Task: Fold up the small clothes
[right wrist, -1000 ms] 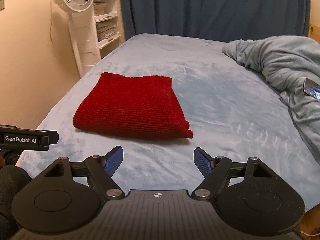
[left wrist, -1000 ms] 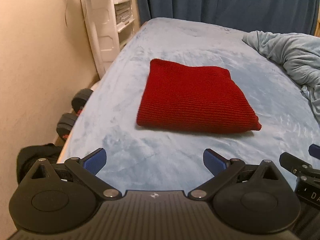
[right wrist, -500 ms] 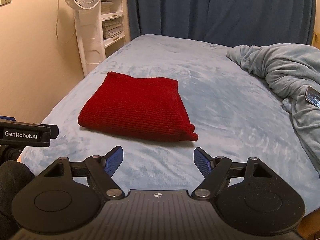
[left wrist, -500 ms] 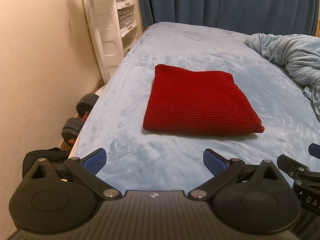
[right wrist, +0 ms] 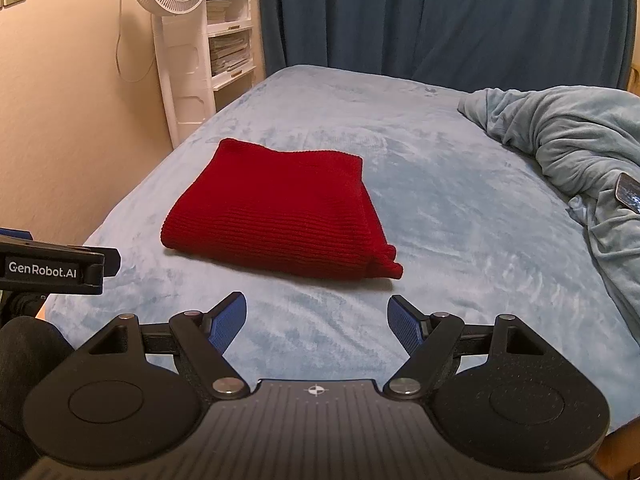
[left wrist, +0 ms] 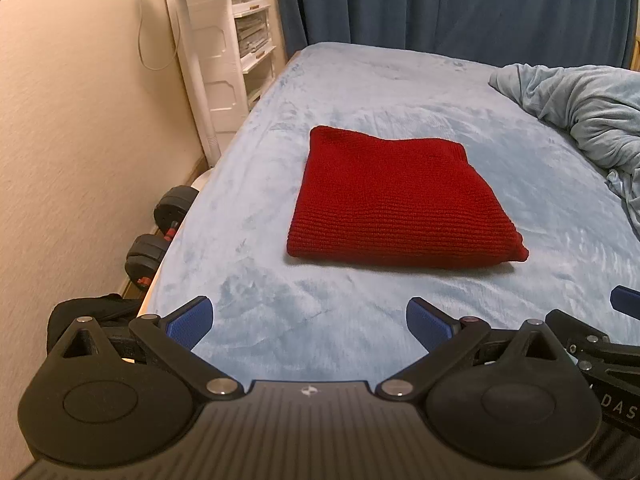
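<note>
A red knit garment [left wrist: 400, 208] lies folded into a neat rectangle on the light blue bed [left wrist: 360, 92]; it also shows in the right wrist view [right wrist: 280, 216]. My left gripper [left wrist: 310, 322] is open and empty, held back from the garment near the bed's front edge. My right gripper [right wrist: 318, 320] is open and empty, also short of the garment. Neither touches the cloth. The left gripper's body [right wrist: 52, 266] shows at the left edge of the right wrist view.
A crumpled blue blanket [right wrist: 568, 140] lies at the right with a phone [right wrist: 628, 192] on it. A white fan [right wrist: 176, 12] and shelves [right wrist: 228, 40] stand by the wall. Dumbbells [left wrist: 160, 232] lie on the floor left of the bed.
Both grippers have drawn back and tilted up a little, so the garment looks farther away and more of the wall and fan shows. The garment has not moved.
</note>
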Tool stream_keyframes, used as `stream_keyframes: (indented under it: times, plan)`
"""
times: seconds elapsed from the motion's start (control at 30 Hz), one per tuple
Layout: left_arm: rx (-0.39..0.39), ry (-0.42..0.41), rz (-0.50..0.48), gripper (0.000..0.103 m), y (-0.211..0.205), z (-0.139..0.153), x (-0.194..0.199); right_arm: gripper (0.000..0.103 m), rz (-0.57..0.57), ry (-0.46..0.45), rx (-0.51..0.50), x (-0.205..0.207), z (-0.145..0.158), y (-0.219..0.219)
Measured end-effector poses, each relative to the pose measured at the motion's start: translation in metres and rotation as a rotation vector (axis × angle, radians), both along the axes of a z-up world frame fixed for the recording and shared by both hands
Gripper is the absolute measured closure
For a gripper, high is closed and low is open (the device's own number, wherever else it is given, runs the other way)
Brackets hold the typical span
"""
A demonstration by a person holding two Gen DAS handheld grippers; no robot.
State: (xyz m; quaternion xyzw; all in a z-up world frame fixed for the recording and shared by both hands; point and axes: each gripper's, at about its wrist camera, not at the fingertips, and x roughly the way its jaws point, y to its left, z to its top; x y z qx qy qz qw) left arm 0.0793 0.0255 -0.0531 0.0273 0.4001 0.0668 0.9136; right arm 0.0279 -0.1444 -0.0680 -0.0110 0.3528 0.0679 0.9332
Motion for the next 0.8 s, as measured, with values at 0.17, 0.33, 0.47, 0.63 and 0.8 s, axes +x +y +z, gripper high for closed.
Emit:
stream_keyframes:
  times: [0.17, 0.33, 0.47, 0.63, 0.8]
  plan:
    - [0.006, 0.002, -0.003, 0.0, 0.0002, -0.002, -0.0009, 0.024, 0.002, 0.003, 0.001, 0.0, -0.0007, 0.0013]
    - [0.007, 0.005, -0.003, 0.0, 0.0024, -0.0027, -0.0019, 0.024, 0.006, 0.006, 0.0, 0.0005, -0.0012, 0.0025]
    - [0.008, 0.006, -0.004, 0.0, 0.0025, -0.0026, -0.0019, 0.024, 0.006, 0.006, 0.0, 0.0009, -0.0012, 0.0028]
    - [0.008, 0.005, -0.003, 0.0, 0.0026, -0.0026, -0.0018, 0.024, 0.008, 0.006, -0.001, 0.0009, -0.0013, 0.0029]
    - [0.01, 0.008, -0.005, 0.0, 0.0037, -0.0034, -0.0027, 0.024, 0.01, 0.007, -0.002, 0.0004, -0.0013, 0.0035]
